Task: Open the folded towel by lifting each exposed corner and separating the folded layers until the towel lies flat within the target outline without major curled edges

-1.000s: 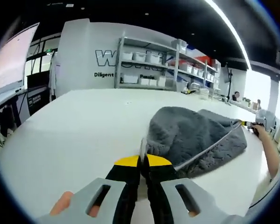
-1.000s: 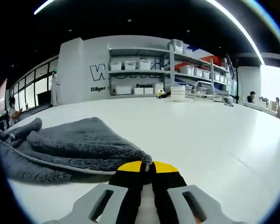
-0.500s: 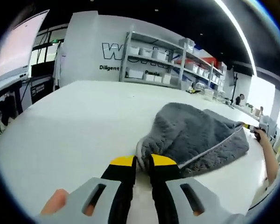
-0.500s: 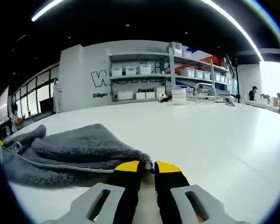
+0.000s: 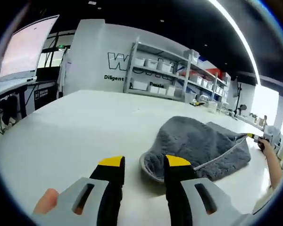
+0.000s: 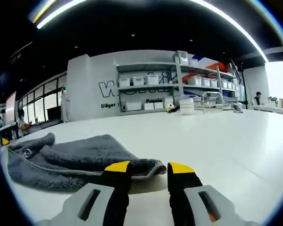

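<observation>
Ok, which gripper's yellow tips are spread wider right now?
The left gripper, slightly: its tips flank the grey towel corner. The right gripper is open too, a bit narrower.

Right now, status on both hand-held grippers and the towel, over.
Left hand-held gripper open. Right hand-held gripper open. Grey towel bunched on the white table, not flat. Nothing in the way.

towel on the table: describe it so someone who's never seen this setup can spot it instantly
Start from the big white table in front of the wall shelving. Just beyond the open left gripper lies the towel, a grey, fluffy, rumpled heap with a pale stitched edge; its near corner also lies just ahead of the open right gripper. It is the one soft, dark thing on that smooth white top.
</observation>
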Available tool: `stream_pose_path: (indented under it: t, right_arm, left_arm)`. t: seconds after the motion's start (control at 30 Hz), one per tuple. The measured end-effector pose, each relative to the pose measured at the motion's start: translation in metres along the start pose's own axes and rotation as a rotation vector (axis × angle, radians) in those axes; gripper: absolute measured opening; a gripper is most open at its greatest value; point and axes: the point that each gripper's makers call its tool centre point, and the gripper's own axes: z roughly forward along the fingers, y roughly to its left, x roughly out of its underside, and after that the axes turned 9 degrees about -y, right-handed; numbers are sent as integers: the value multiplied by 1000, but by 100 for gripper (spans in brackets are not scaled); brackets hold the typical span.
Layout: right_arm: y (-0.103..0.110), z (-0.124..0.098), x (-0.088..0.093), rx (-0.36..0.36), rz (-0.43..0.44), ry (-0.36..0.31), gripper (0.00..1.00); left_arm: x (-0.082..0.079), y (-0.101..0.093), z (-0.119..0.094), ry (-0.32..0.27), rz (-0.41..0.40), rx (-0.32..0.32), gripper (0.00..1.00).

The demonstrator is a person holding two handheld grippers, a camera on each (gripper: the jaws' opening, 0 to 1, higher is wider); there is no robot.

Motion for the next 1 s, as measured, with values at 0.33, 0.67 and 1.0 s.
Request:
stream_pose_path:
  t: [0.33, 0.67, 1.0]
  right_arm:
    - [35, -9, -20, -254, 125, -101, 73]
    - [57, -13, -4, -363, 32, -20, 100]
    - [60, -16, 1, -388, 19, 6, 99]
  left_arm:
    - [-5, -18, 7, -46, -26, 103, 66]
    - [-4, -29, 10, -41, 1, 139, 79]
    - [2, -39, 16, -5, 19, 166, 93]
